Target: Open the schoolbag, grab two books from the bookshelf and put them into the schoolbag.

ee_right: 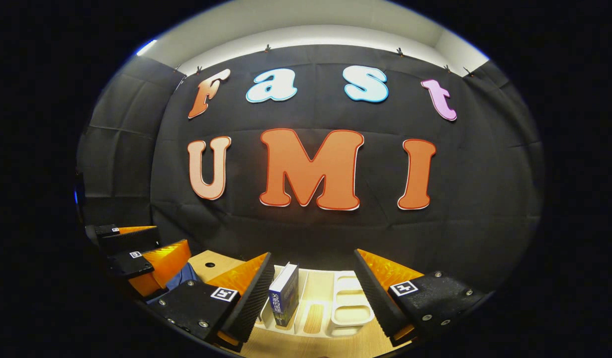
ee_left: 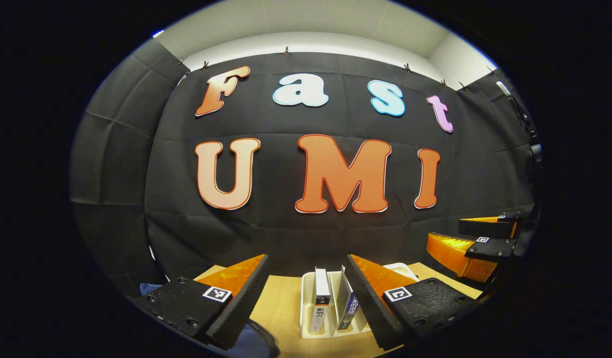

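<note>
Both tongs hung released, left tongs (ee_left: 306, 298) and right tongs (ee_right: 313, 298), over the table (ee_left: 281, 303). Ahead stood the white bookshelf (ee_right: 353, 311) holding two upright books (ee_left: 319, 298); a blue shape, perhaps the schoolbag (ee_left: 251, 343), lay near-left. Unzipping it first seemed wise.
</note>
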Available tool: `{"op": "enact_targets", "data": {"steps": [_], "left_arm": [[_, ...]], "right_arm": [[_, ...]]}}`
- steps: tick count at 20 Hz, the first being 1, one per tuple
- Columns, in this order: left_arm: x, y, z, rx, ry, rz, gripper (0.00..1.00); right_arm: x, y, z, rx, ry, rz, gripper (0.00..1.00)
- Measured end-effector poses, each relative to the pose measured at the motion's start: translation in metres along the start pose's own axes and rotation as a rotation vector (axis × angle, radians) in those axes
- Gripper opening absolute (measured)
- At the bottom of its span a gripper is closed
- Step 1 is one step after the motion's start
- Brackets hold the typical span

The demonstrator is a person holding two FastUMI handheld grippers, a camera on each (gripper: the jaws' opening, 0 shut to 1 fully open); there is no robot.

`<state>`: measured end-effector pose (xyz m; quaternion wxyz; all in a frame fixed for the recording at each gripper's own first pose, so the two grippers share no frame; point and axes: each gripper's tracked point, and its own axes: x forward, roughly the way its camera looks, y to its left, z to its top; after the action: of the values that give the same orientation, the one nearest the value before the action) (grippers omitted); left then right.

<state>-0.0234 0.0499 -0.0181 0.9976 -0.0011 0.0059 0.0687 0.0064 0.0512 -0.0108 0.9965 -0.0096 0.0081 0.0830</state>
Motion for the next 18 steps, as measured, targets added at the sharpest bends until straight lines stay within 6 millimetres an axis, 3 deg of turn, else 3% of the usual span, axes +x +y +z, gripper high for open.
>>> {"op": "enact_targets", "data": {"steps": [3, 8, 13, 18], "left_arm": [[-0.004, 0.014, -0.015, 0.024, 0.039, 0.022, 0.95], [-0.011, 0.042, -0.069, 0.124, 0.160, 0.050, 0.95], [-0.030, 0.070, -0.156, 0.324, 0.363, 0.035, 0.96], [-0.060, 0.075, -0.233, 0.492, 0.524, -0.016, 0.96]], "right_arm": [[0.002, -0.001, -0.005, -0.002, 0.011, -0.002, 0.95], [0.003, -0.006, -0.015, -0.004, 0.033, -0.003, 0.95], [0.005, -0.020, -0.023, -0.004, 0.045, -0.021, 0.95], [0.007, -0.034, -0.040, -0.005, 0.076, -0.044, 0.95]]}}
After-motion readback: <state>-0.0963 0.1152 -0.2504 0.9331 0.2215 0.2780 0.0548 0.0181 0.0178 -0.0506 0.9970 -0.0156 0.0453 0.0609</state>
